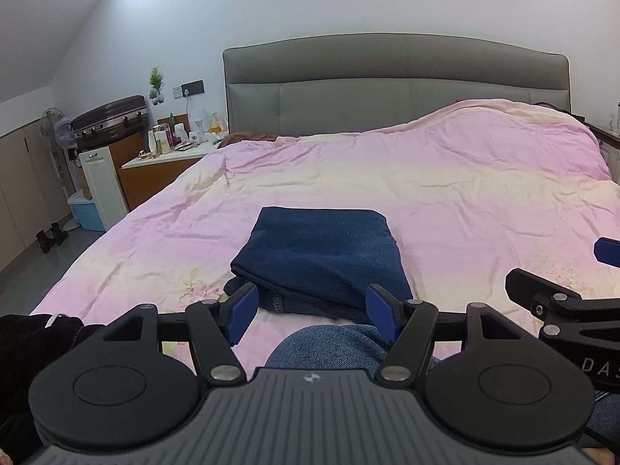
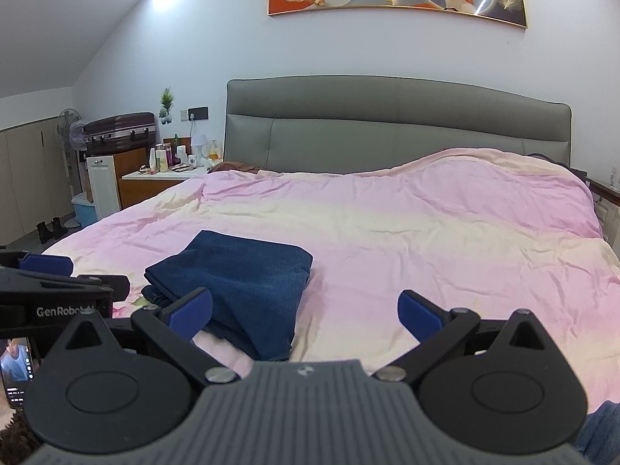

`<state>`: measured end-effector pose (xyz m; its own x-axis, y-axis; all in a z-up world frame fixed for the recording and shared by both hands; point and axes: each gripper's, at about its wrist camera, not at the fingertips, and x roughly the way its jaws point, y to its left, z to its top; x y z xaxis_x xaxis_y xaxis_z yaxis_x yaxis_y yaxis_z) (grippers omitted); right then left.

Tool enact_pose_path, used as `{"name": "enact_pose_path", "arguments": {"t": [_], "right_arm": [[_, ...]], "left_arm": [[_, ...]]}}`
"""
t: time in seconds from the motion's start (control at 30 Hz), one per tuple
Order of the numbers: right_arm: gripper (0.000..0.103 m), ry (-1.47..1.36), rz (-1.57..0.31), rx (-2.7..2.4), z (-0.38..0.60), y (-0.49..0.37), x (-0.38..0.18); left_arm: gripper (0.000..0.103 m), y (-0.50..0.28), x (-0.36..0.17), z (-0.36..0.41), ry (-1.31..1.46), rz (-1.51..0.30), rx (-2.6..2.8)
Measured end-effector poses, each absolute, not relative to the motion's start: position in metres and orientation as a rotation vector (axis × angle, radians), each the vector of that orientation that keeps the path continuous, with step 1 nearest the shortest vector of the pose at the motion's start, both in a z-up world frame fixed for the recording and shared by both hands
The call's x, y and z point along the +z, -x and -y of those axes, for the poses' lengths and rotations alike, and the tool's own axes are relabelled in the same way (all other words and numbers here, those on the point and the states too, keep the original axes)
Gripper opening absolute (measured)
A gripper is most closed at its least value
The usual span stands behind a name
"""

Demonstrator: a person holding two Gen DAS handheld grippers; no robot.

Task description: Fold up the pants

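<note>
- Left wrist: left gripper (image 1: 312, 314) spread wide, empty; folded pants (image 1: 319, 255) lie on the bed (image 1: 465, 193) just ahead
- Right wrist: right gripper (image 2: 306, 316) wide, empty; pants (image 2: 240, 283) ahead-left; a stray brush could spill the loose layers

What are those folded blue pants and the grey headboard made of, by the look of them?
The pants look like denim: dark blue, matte, with a fine woven grain and a stitched seam at the near edge. The headboard seems padded leather or faux leather: smooth grey panels with a soft sheen; which one, I cannot tell.
</note>
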<state>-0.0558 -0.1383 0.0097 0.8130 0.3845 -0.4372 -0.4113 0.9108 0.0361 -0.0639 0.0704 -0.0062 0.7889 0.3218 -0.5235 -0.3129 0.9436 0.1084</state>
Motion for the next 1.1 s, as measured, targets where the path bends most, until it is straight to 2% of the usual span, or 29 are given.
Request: {"name": "enact_pose_path", "arguments": {"t": [1.1], "right_arm": [[0.098, 0.044, -0.484, 0.41, 0.1371, 0.0513, 0.01]], "left_arm": [[0.075, 0.0631, -0.0048, -0.0733, -0.037, -0.565, 0.318]]}}
